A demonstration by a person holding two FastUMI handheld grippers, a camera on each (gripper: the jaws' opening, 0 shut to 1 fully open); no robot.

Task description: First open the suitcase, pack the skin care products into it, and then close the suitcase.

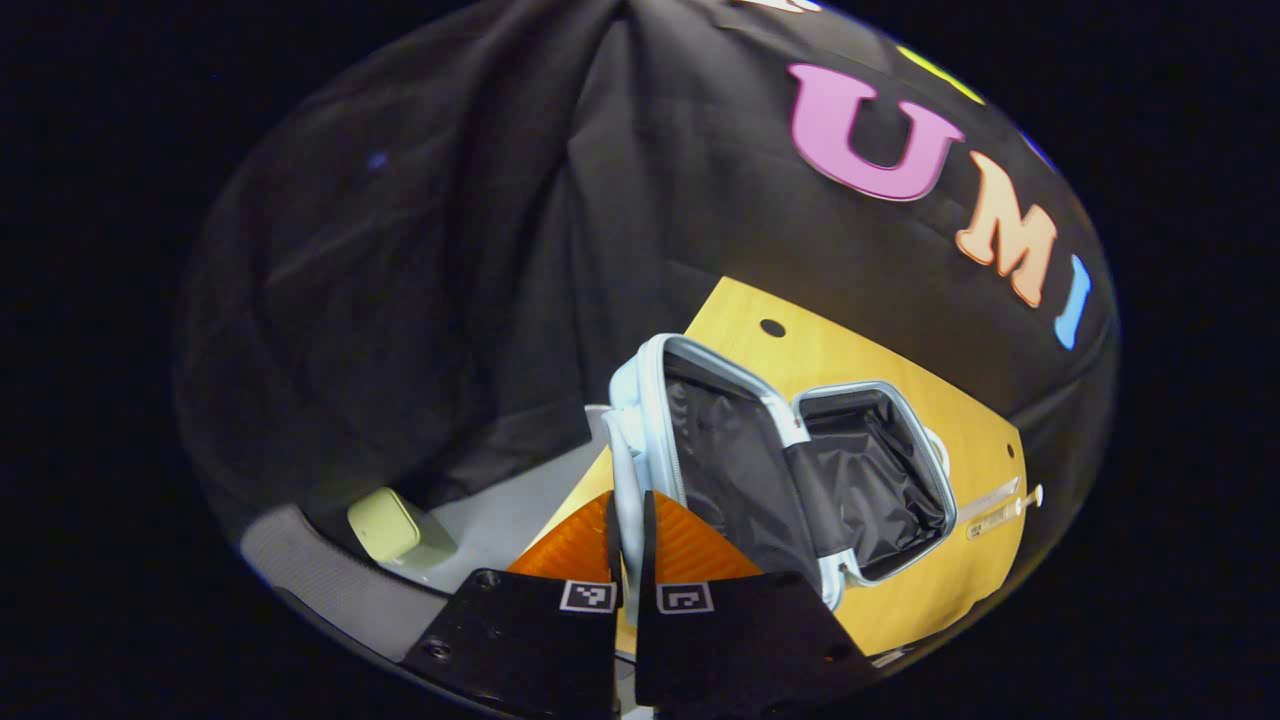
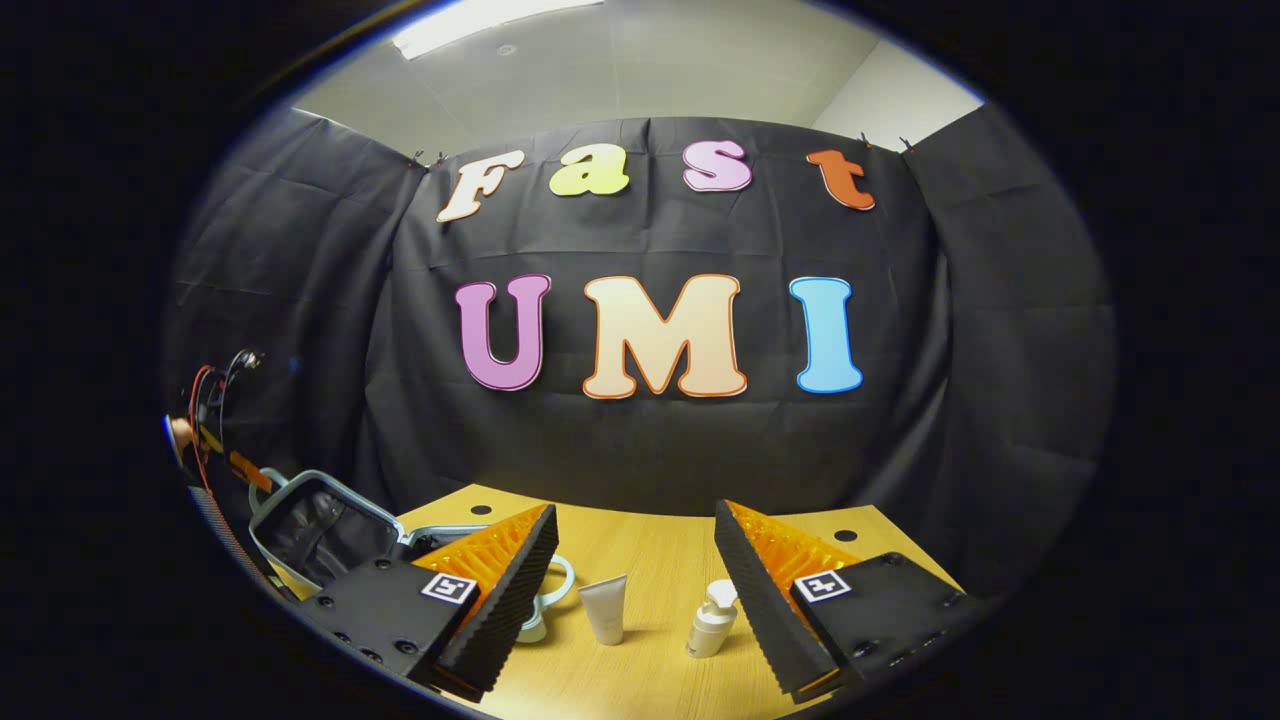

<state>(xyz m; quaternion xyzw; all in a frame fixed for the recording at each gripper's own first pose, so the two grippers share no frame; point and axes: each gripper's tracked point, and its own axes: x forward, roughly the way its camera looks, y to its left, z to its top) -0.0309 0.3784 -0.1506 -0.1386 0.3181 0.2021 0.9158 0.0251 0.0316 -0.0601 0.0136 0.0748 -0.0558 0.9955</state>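
Observation:
The small light-blue suitcase lies open on the wooden table, both black-lined halves showing. My left gripper is shut on the pale rim of the near half, the lid. In the right gripper view the open suitcase sits at the far left, with its raised lid held by the left gripper. My right gripper stands open above the table. Beyond its fingers stand a white tube and a white pump bottle. The same products show small past the suitcase.
A yellow-green box sits on the grey floor left of the table. The table has round holes near its back edge. Black cloth walls close behind it. The suitcase's pale handle loop lies beside the tube.

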